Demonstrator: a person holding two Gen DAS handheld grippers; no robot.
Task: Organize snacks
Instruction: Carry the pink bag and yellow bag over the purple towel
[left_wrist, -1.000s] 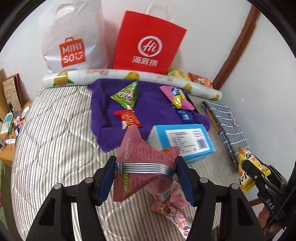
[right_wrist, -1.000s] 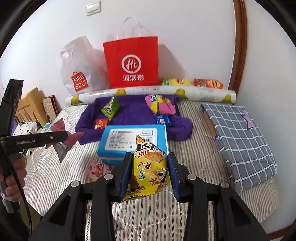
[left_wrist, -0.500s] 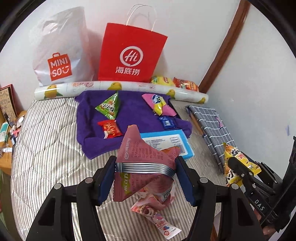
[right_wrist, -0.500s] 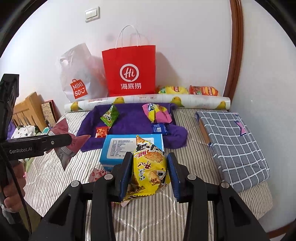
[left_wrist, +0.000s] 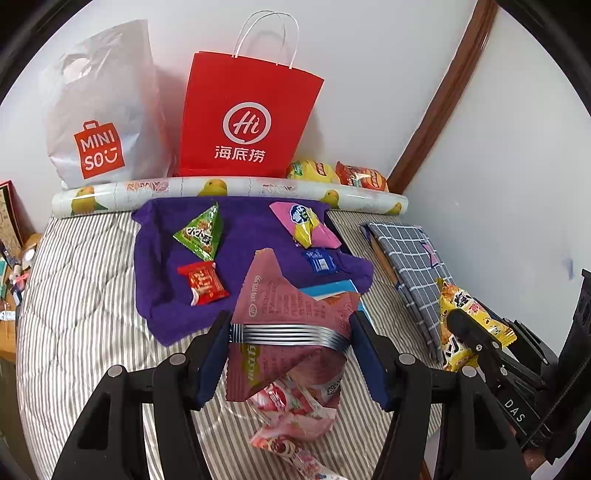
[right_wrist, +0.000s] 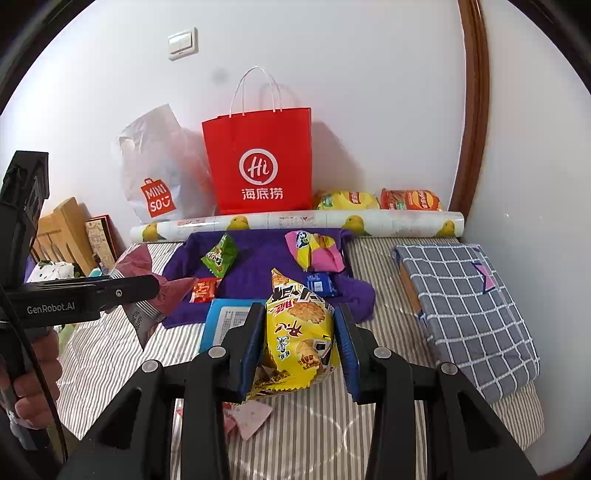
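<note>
Left gripper (left_wrist: 290, 338) clamps a crinkly pink foil packet (left_wrist: 291, 314); right gripper (right_wrist: 299, 341) a puffy yellow one (right_wrist: 301, 332).

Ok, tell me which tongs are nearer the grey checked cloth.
Right. The right tongs, shut on the yellow snack bag, hang just beside the grey checked cloth; the left tongs, holding the pink packet, are farther off, across the bed.
</note>
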